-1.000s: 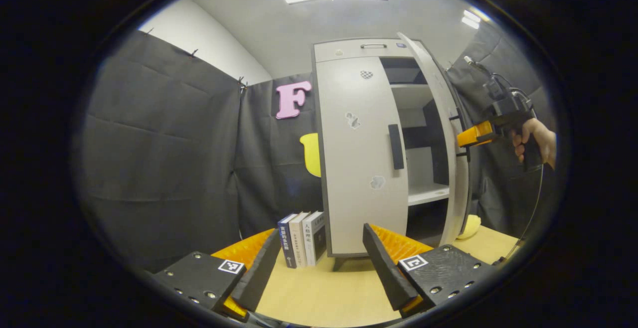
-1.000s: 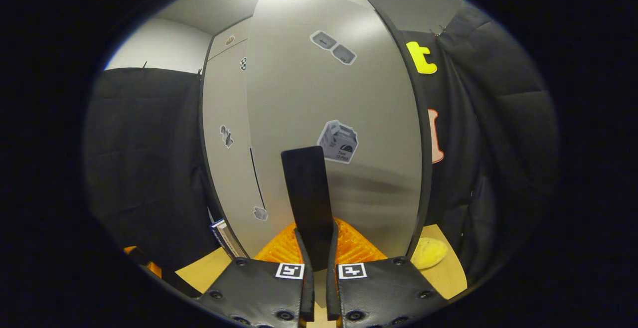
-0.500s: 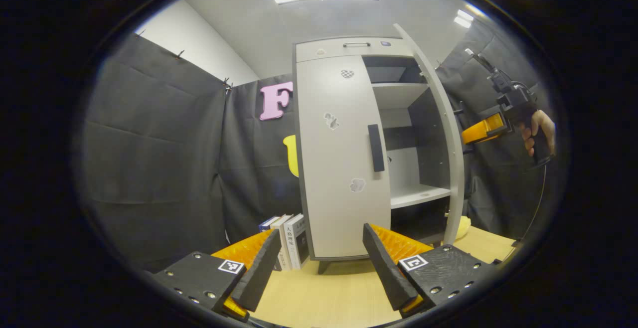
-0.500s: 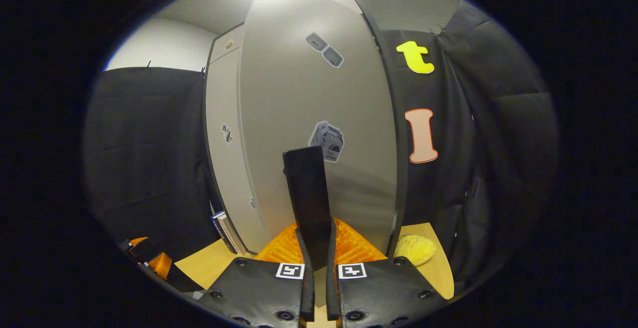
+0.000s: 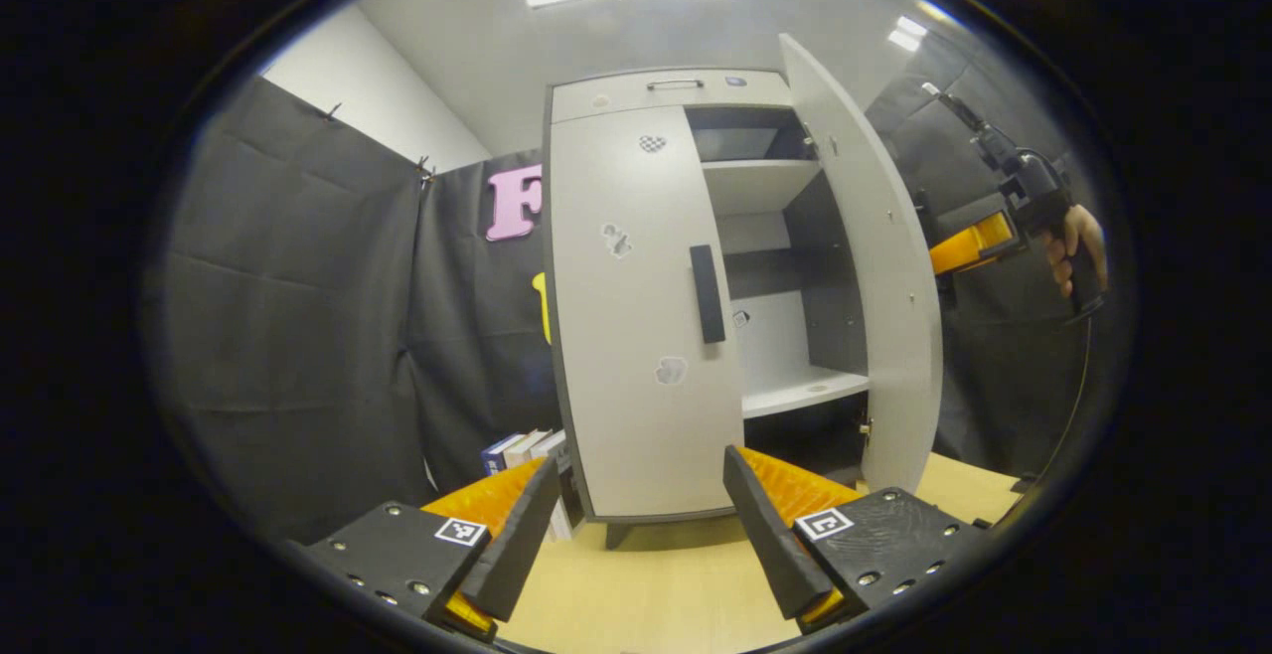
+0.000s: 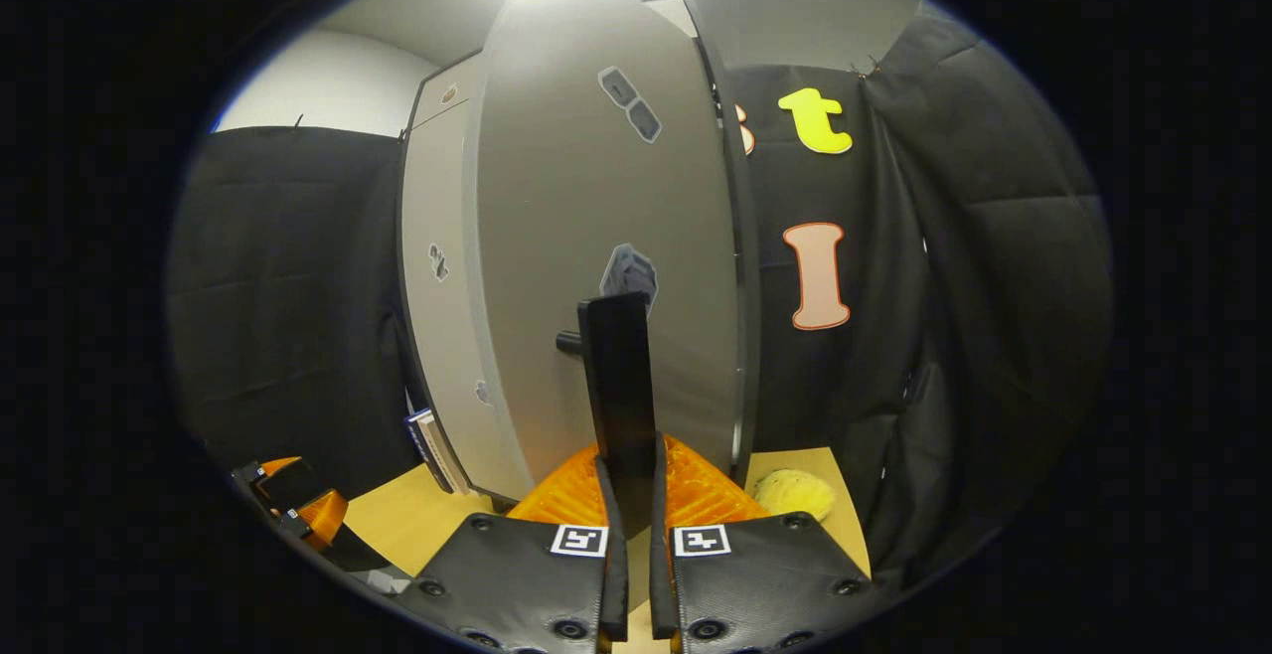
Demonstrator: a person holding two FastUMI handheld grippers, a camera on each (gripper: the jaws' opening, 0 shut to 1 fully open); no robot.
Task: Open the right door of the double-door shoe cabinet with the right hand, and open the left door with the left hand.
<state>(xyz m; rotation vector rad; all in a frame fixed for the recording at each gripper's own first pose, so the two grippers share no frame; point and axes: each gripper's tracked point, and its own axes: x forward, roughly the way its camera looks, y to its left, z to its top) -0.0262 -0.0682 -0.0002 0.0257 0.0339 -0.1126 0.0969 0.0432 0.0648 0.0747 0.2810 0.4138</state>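
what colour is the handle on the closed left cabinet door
Black: a vertical bar handle on the pale grey left cabinet door, clearest in the left gripper view.

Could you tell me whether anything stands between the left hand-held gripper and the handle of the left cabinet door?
Nothing visible does. The left hand-held gripper is open and faces the closed left door, whose dark handle shows above and beyond its fingers with only bare tabletop between. The books stand off to the side.
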